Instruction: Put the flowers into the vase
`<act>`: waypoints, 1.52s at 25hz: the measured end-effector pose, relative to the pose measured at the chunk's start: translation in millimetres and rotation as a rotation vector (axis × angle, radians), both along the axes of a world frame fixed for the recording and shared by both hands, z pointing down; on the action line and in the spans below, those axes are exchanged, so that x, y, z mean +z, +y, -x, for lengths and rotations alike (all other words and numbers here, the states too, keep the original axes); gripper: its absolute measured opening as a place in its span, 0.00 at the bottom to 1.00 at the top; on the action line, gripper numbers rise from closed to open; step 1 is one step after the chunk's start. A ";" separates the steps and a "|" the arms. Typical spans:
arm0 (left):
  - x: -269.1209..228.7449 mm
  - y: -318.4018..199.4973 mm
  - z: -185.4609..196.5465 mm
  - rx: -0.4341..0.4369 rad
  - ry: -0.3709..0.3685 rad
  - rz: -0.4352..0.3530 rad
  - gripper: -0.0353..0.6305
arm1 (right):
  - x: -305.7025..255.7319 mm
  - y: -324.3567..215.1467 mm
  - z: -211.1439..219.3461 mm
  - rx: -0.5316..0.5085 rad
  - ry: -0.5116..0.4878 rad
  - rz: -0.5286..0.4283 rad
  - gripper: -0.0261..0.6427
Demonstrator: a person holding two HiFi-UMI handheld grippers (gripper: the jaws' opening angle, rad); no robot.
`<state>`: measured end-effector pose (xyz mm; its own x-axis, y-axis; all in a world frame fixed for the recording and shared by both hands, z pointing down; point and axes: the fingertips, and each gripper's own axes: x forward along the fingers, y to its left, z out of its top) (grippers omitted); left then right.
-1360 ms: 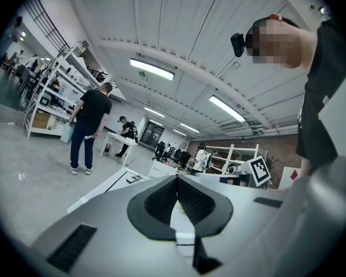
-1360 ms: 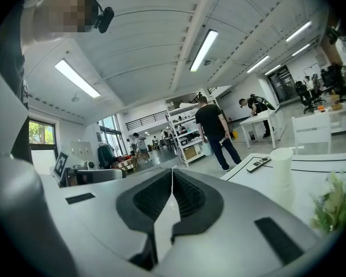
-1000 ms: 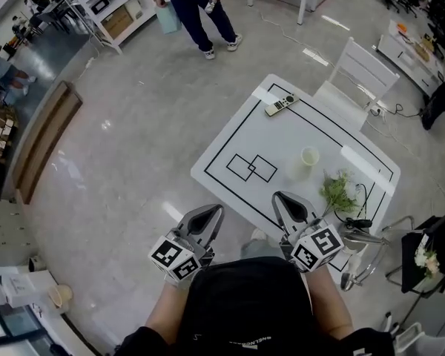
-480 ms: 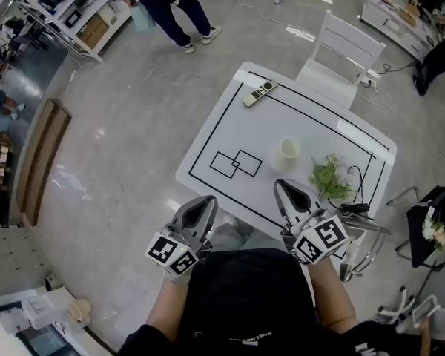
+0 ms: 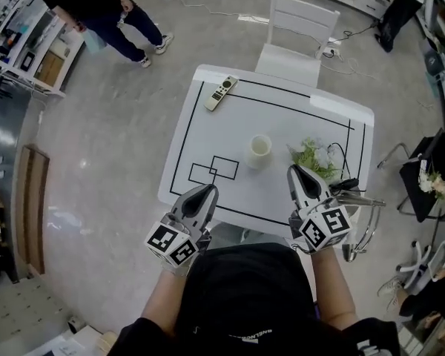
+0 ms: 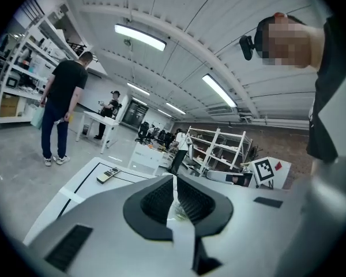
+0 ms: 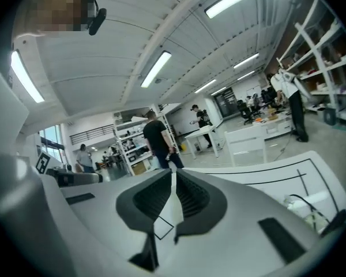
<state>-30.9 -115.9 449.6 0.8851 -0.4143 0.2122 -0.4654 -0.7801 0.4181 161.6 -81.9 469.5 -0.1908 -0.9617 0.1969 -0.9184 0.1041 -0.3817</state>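
Note:
On the white table (image 5: 208,124) a small white vase (image 5: 260,147) stands open side up near the middle. A bunch of green and white flowers (image 5: 315,156) lies to its right, beside a black cable. My left gripper (image 5: 208,191) hovers over the table's near edge, left of the vase, shut and empty. Just short of the flowers, my right gripper (image 5: 295,170) is also shut and empty. In the left gripper view the left gripper (image 6: 173,178) has its jaws together. The right gripper view shows the right gripper (image 7: 174,175) the same way, with the flowers (image 7: 303,203) low at the right.
A remote (image 5: 221,93) lies at the table's far left corner. A white chair (image 5: 300,28) stands behind the table. Another person (image 5: 96,6) stands on the floor at the far left. A metal stand (image 5: 360,236) sits by the table's near right corner.
The table has drawn closer and now sits squarely ahead. Both grippers, still shut, have moved from short of the table to over its near edge.

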 end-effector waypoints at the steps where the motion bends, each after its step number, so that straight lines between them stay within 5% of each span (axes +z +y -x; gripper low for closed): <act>1: 1.6 -2.5 -5.7 0.025 -0.001 0.001 0.06 | 5.2 1.7 -10.9 0.045 0.003 0.017 0.06; 9: 11.9 -17.5 -40.1 0.128 -0.017 -0.012 0.07 | 48.8 23.1 -86.3 0.325 0.051 0.197 0.11; 18: 32.3 -26.6 -62.0 0.191 -0.069 0.012 0.27 | 101.2 31.8 -114.2 0.427 0.070 0.373 0.46; 25: 49.6 -28.8 -86.3 0.275 -0.122 0.006 0.41 | 133.1 23.5 -127.9 0.419 0.084 0.483 0.52; 38: 66.3 -44.8 -113.2 0.290 -0.138 0.047 0.42 | 206.0 -8.7 -141.1 0.311 0.112 0.727 0.54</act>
